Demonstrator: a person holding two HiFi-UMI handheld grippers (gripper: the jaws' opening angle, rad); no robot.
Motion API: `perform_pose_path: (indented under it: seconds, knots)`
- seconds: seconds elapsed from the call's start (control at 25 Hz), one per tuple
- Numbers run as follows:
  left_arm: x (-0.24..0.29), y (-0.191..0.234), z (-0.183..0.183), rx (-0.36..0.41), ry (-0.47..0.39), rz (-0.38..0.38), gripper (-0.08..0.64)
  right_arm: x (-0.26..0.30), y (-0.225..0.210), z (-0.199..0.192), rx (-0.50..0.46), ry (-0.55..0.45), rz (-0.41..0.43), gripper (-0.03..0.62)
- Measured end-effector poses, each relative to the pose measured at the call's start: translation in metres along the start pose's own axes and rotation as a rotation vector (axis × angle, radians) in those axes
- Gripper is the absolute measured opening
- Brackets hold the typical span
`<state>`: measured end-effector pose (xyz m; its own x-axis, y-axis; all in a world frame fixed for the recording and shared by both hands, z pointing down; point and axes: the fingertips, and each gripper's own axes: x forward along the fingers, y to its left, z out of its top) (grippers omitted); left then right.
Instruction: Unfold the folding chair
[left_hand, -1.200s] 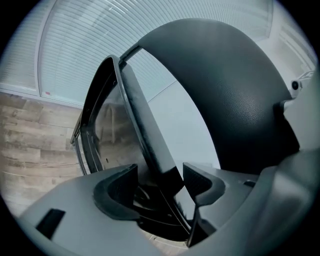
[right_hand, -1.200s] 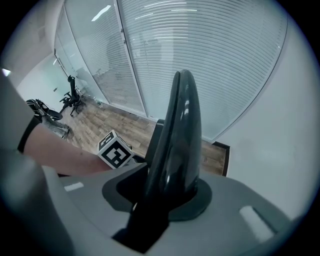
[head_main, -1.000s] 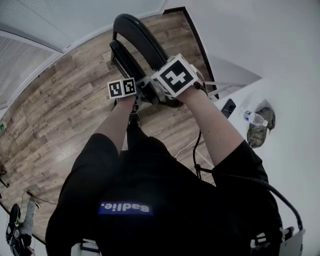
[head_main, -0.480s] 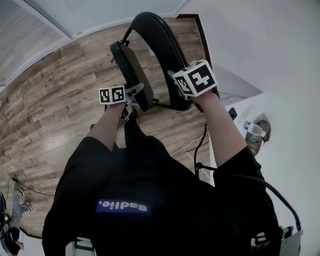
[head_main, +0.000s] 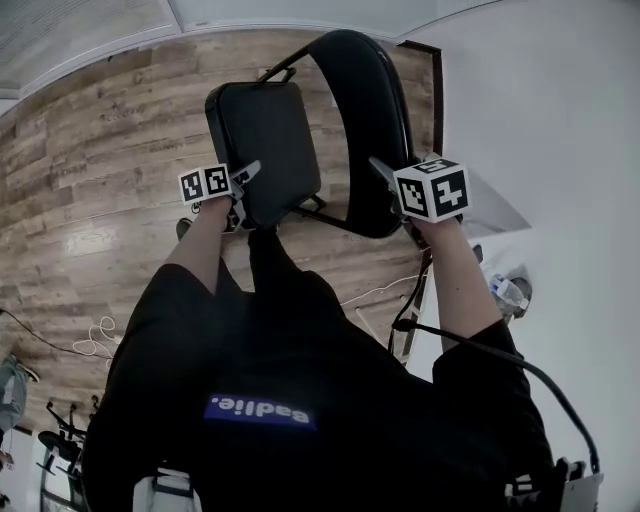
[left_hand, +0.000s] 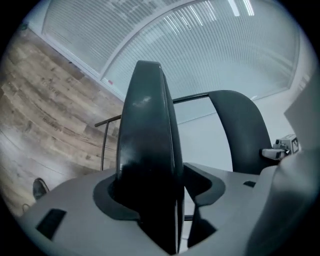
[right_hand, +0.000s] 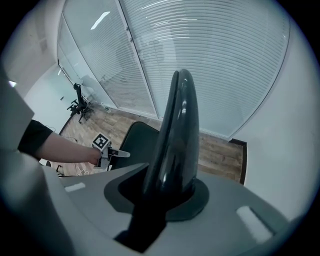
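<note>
Black padded folding chair (head_main: 290, 150) looks nearly unfolded: left hand-held gripper (head_main: 243, 180) pinches seat (left_hand: 147, 130), right hand-held gripper (head_main: 385, 172), just tightened, pinches backrest (right_hand: 175, 145); final spreading remains.

Wood-plank floor (head_main: 100, 200) meets slatted blinds (right_hand: 210, 65) and white wall (head_main: 560, 120).

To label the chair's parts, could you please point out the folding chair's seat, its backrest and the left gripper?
seat (head_main: 262, 130), head view, middle of the pad.
backrest (head_main: 372, 130), head view, middle of the panel.
left gripper (head_main: 243, 185), head view, between its jaw tips.
</note>
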<state>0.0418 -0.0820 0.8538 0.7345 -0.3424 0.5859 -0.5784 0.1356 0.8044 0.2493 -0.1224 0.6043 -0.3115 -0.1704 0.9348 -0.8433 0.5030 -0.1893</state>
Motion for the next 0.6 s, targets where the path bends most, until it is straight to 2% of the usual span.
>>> perform_pose_path:
  seconds: [0.16,0.28,0.4,0.6]
  knots:
    - [-0.014,0.062,0.001,-0.004,-0.003,0.043,0.264,0.018,0.018,-0.002,0.012,-0.009,0.010,0.081]
    - [-0.020,0.102,0.006,-0.003,-0.005,0.040,0.263,0.034,0.028,0.002,0.016,-0.020,0.018,0.080]
    - [-0.027,0.137,0.004,-0.021,0.002,-0.002,0.264,0.049,0.040,0.002,0.021,-0.015,0.029,0.078]
    - [-0.028,0.194,0.014,-0.040,0.000,-0.113,0.264,0.079,0.048,0.011,0.029,-0.016,0.051,0.078]
